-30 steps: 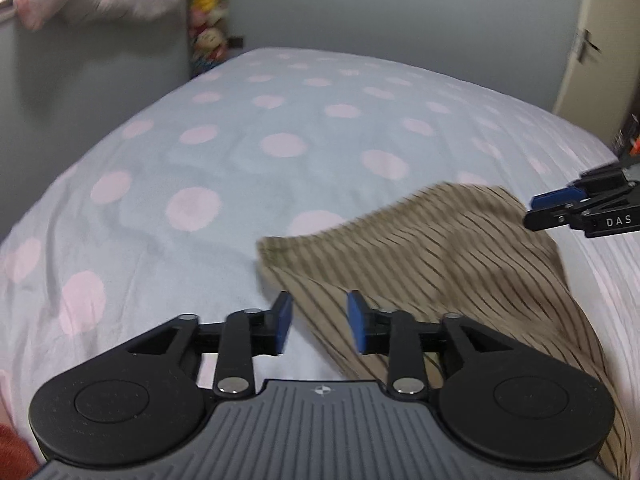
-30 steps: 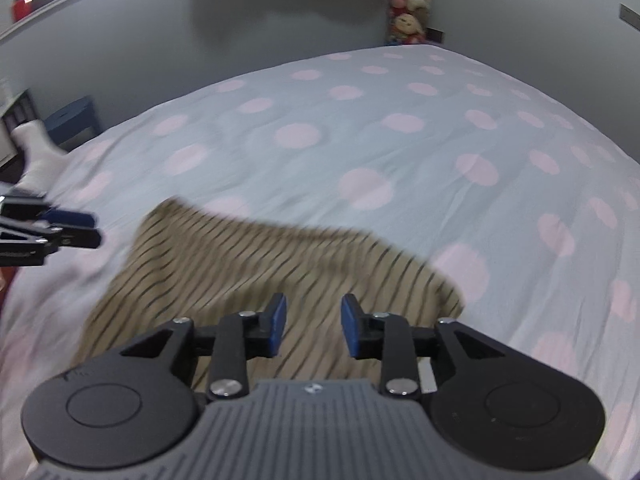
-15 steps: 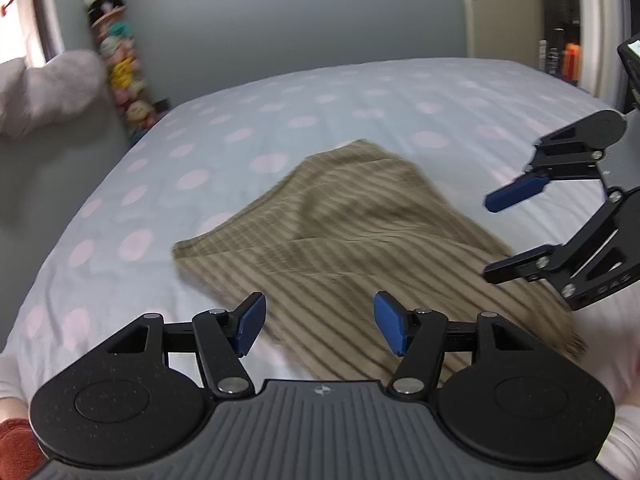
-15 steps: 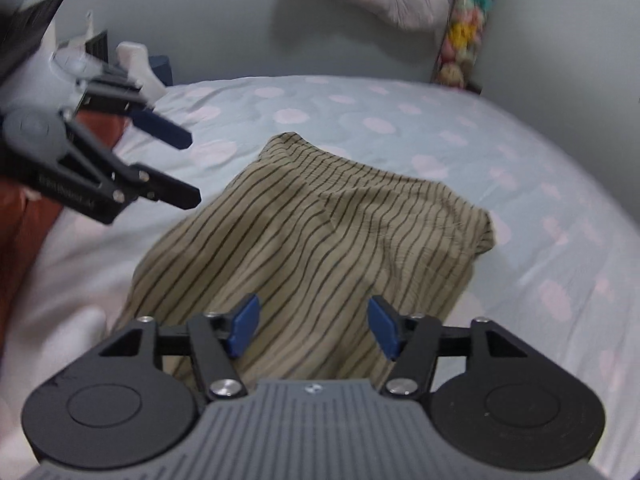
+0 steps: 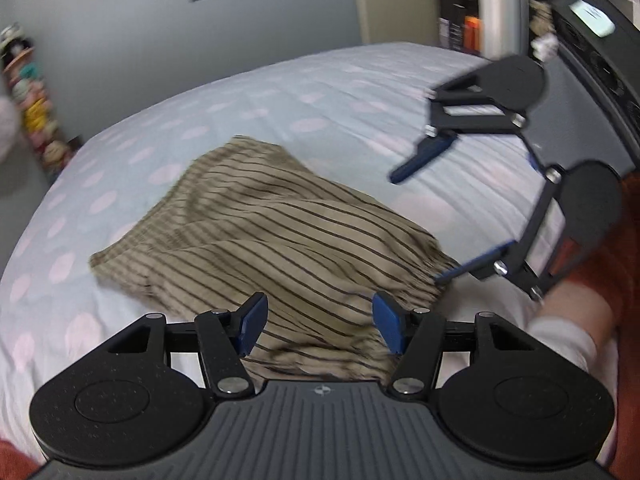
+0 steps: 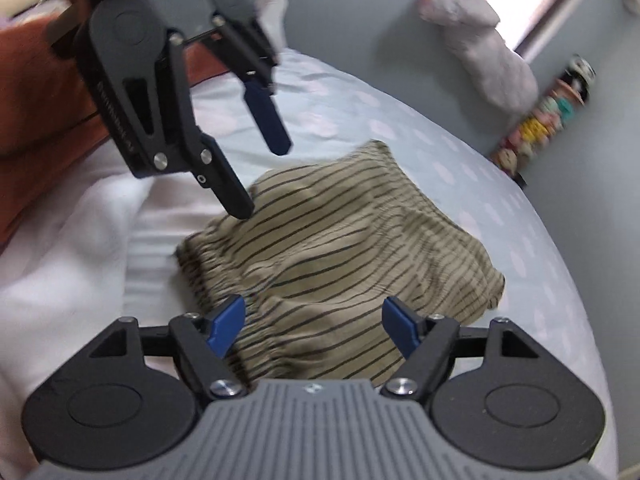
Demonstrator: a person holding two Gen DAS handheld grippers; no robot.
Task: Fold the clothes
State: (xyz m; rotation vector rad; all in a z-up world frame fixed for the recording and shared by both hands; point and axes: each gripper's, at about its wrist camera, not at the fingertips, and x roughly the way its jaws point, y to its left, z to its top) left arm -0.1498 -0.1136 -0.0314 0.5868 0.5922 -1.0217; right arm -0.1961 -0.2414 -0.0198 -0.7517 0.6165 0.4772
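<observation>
Now the striped shorts (image 5: pixel 264 240) are lying crumpled on the spotty bed (image 5: pixel 360 92). Both claws are hanging over the shorts' near edge, holding nothing: the left claw (image 5: pixel 318 326) is wide open, the right claw (image 6: pixel 314 326) is opening wider. Next, I think, each is needing to pinch a corner.

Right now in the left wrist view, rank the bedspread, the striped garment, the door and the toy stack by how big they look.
1. bedspread, fills most of the frame.
2. striped garment.
3. door, cut off by the frame edge.
4. toy stack, blurred.
The door and the toy stack look close in size and stand far back, so their order is unsure.
</observation>
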